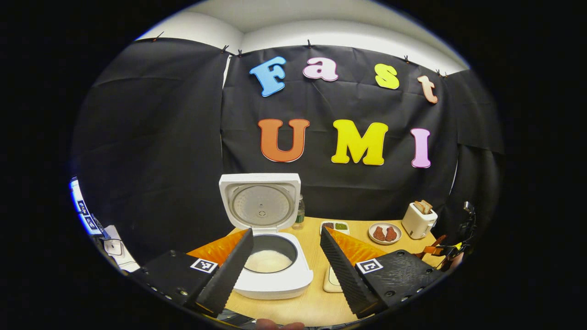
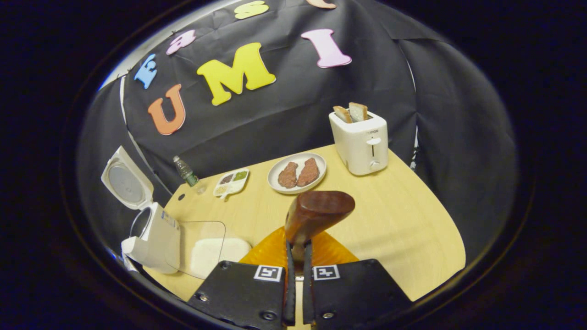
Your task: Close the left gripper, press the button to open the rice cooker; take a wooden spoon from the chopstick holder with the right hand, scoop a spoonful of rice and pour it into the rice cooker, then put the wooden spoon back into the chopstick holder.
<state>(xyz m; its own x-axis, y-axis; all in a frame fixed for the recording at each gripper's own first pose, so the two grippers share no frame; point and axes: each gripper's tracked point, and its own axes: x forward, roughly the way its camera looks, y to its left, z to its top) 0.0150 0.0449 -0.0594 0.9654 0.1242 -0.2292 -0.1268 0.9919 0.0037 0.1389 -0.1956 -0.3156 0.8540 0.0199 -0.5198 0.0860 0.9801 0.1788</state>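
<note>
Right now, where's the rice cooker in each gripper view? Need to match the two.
Left gripper view: rice cooker at lower centre between the jaws, lid up, white rice in the pot.
Right gripper view: rice cooker at the far lower left on the table edge, seen side-on, lid tilted open.
Shared landmark: the white toaster with bread in its slots, next to the plate of meat.

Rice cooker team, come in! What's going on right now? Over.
Left gripper open, jaws wide before the rice cooker. Lid up, rice inside. Right gripper shut on the wooden spoon. Nothing blocking the pot.
</note>
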